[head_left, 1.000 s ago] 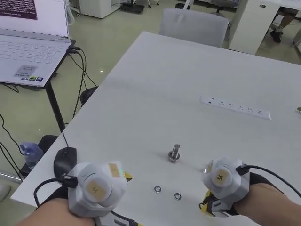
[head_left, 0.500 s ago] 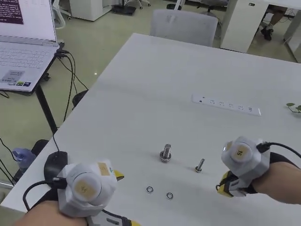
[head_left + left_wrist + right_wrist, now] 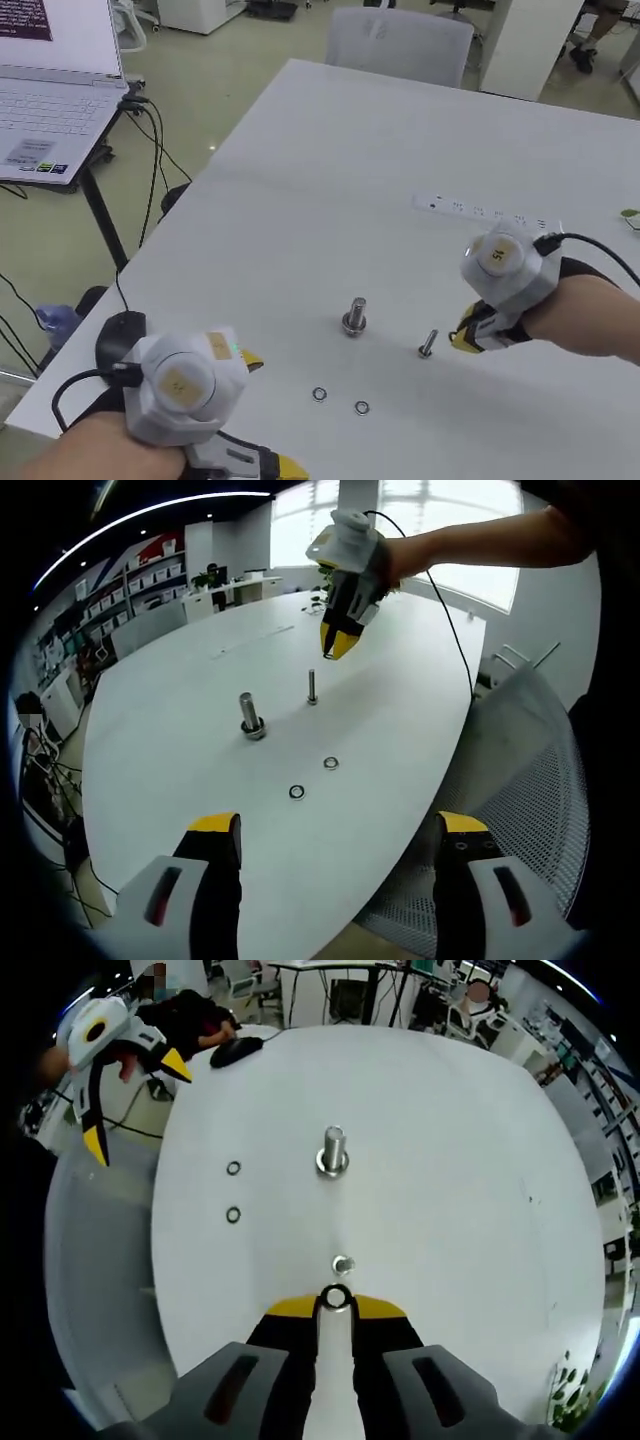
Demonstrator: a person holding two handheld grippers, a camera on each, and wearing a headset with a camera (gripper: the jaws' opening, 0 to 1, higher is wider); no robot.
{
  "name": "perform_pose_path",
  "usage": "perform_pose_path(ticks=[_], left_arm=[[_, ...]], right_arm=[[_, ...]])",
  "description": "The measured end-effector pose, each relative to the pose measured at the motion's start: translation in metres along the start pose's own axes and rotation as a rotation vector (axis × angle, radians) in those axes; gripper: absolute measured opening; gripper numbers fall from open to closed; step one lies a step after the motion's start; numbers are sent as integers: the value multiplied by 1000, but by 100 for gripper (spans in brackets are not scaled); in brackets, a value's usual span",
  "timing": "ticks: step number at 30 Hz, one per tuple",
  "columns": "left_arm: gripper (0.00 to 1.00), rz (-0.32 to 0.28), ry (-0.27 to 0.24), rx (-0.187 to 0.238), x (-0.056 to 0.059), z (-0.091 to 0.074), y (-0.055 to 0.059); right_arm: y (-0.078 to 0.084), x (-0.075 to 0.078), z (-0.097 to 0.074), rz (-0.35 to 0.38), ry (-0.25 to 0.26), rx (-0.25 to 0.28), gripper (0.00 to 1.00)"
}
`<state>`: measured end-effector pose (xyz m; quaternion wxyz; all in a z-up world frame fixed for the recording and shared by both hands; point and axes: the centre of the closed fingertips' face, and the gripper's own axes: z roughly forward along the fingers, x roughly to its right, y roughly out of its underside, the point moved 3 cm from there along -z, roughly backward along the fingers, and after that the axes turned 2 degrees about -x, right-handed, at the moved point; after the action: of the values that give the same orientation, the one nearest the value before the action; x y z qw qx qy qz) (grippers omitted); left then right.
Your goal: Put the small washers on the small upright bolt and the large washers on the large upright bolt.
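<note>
Large bolt [image 3: 354,316]: upright on its head, toward the near end of the table; shank bare.
Small bolt [image 3: 427,344]: upright, at 4 o'clock from the Large bolt, near it but apart; shank bare.
Held washer [image 3: 336,1298]: 1 ring pinched at the tips of the Right gripper, just short of the Small bolt's top in the right gripper view; whether it touches the bolt cannot be told.
Loose washers: 2, flat on the table and apart from each other. The near-left washer [image 3: 319,394] is at 7 o'clock from the Large bolt, the near-right washer [image 3: 362,407] at 6 o'clock. Small or large cannot be told.
Right gripper [image 3: 336,1310]: jaws closed on the Held washer; in the head view the tips sit just beside the Small bolt, at its 3 o'clock.
Left gripper [image 3: 338,835]: jaws spread wide over bare table; at 8 o'clock from the Large bolt, by the near left corner, well apart from both bolts.
Table [image 3: 330,180]: white; left edge runs from 7 toward 12 o'clock; broad bare top beyond the bolts.
Power strip [image 3: 490,212]: flat, at 2 o'clock from the Large bolt, well apart.
Mouse [image 3: 120,335]: at 9 o'clock, by the left edge, just beside the Left gripper.
Laptop [image 3: 50,110]: open, at 10 o'clock, on a separate stand off the table.
Chair [image 3: 400,45]: at 12 o'clock, at the far end.
In the way: in the left gripper view, both loose washers lie between the Left gripper and the bolts.
</note>
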<state>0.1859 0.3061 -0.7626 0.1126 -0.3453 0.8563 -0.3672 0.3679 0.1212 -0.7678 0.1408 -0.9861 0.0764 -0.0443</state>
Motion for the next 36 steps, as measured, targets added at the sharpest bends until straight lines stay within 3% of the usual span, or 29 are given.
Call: perform_pose_path(ticks=[3, 12, 36], left_arm=[[78, -8, 0, 13, 0, 1, -3], [79, -9, -4, 12, -2, 1, -4], [77, -17, 5, -6, 0, -2, 7]], right_arm=[[-4, 5, 5, 8, 4, -1, 12], [-13, -5, 9, -15, -19, -1, 12], [-9, 2, 26, -48, -18, -36, 12]])
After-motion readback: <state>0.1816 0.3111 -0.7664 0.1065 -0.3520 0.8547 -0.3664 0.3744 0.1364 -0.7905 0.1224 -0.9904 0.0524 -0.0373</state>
